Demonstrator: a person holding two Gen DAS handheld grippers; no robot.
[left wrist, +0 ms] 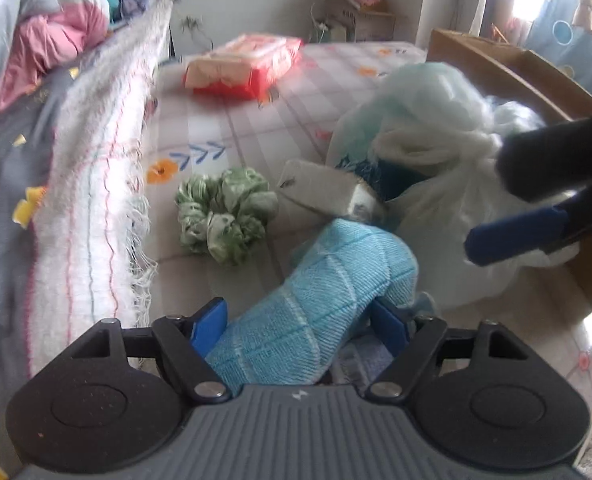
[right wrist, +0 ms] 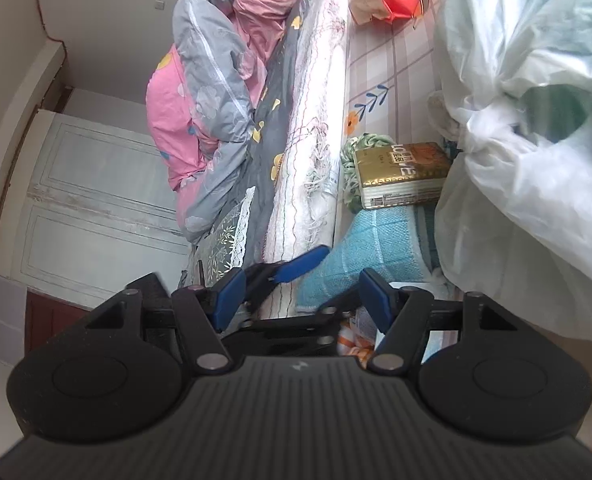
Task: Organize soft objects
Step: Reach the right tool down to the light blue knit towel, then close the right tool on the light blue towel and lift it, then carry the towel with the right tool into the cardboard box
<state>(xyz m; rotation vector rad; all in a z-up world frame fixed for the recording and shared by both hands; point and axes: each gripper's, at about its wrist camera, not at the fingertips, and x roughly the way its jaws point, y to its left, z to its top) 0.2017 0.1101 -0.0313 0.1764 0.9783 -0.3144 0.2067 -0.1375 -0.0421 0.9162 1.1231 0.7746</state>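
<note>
Left tongs (left wrist: 299,320): rolled blue towel (left wrist: 315,300) sits between the blue pads, which look pressed into its sides, so I read this as a grip on the towel, low on the roll near the hinge. Left of these tongs is the fringed white blanket (left wrist: 96,184); just ahead and left of the tips lies the green scrunchie (left wrist: 226,214); ahead and right, the white plastic bag (left wrist: 423,168) with a small tissue pack (left wrist: 327,192) at its mouth. Right tongs (right wrist: 299,300): jaws spread, pads clamp nothing; in the left view they hang beside the bag. If the bag is the target, the right pair should pinch the bag rim and hold the mouth wide. Then feed the towel in end first, clear of the tissue pack, and don't unclamp until most of the roll is inside, or it'll unroll.
</note>
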